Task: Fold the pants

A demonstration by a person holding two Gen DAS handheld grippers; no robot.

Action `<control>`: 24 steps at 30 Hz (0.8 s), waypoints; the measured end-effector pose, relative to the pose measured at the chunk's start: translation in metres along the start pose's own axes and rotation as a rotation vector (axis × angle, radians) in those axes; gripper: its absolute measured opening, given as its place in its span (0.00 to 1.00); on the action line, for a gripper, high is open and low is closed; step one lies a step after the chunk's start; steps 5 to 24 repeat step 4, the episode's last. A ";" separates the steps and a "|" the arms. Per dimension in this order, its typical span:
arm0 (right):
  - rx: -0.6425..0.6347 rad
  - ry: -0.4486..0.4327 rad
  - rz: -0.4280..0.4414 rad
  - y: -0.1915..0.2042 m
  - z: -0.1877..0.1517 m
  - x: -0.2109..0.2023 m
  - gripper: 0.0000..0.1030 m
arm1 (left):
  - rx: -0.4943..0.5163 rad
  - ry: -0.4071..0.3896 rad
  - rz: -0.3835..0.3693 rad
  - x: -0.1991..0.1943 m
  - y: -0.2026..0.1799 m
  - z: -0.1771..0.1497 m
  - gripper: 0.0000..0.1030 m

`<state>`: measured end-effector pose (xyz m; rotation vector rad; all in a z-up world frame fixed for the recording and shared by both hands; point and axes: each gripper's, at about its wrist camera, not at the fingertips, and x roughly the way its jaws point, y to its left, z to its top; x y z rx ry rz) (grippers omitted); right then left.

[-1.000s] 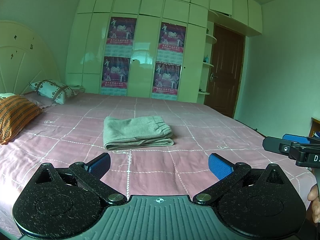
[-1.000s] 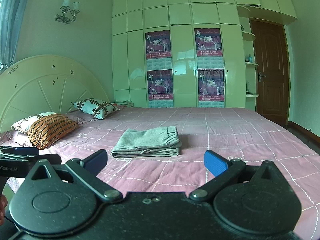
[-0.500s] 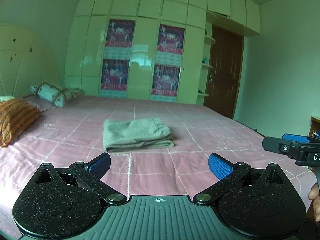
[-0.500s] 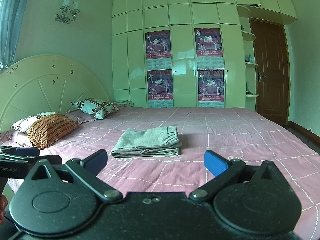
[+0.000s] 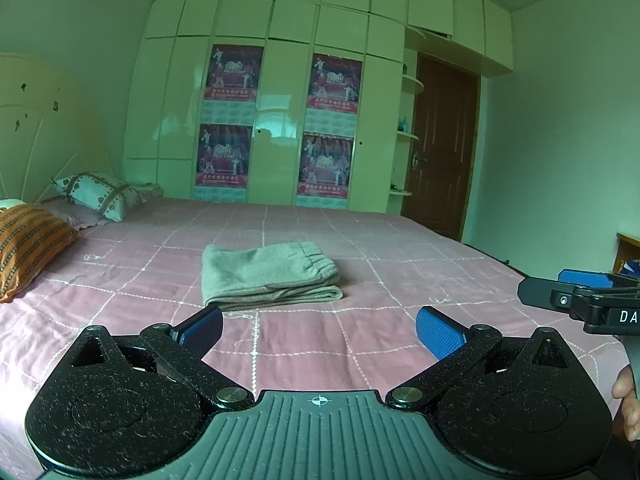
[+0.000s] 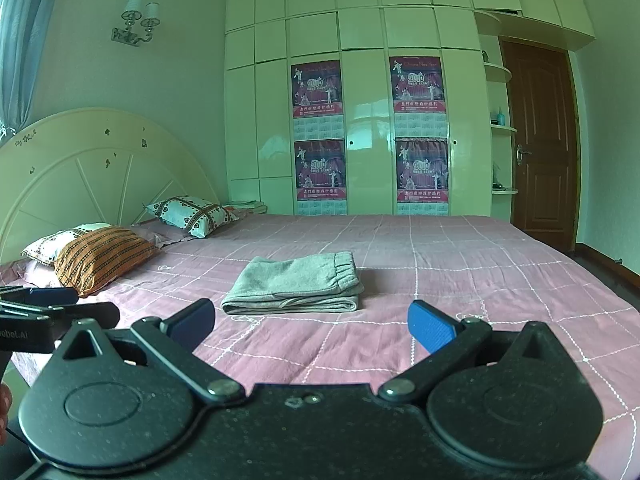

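Note:
Grey pants [image 5: 269, 274] lie folded into a neat rectangle on the pink bedspread [image 5: 400, 256], waistband to the right. They also show in the right wrist view [image 6: 296, 283]. My left gripper [image 5: 319, 330] is open and empty, held back from the pants near the bed's front edge. My right gripper [image 6: 311, 326] is open and empty too, at a similar distance. Each gripper shows at the edge of the other's view: the right one [image 5: 580, 300], the left one [image 6: 44, 316].
Pillows [image 6: 104, 254] lie at the headboard [image 6: 80, 168] on the left. A white wardrobe [image 6: 368, 120] with posters fills the far wall, a brown door [image 6: 540, 144] to its right. A wooden stand [image 5: 628, 250] is at the far right.
The left wrist view has tilted up slightly, so the pants sit a little lower and nearer. The right gripper has not moved. Both stay open.

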<state>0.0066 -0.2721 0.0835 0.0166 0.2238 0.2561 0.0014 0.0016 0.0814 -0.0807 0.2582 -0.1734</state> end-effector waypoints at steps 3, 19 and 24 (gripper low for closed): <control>-0.002 -0.001 0.000 0.000 0.000 0.000 0.94 | -0.009 0.003 0.005 0.001 0.001 0.000 1.00; -0.002 -0.002 0.000 -0.001 0.000 0.000 0.94 | -0.012 0.007 0.017 0.001 0.001 0.000 1.00; -0.002 -0.002 0.000 -0.001 0.000 0.000 0.94 | -0.012 0.007 0.017 0.001 0.001 0.000 1.00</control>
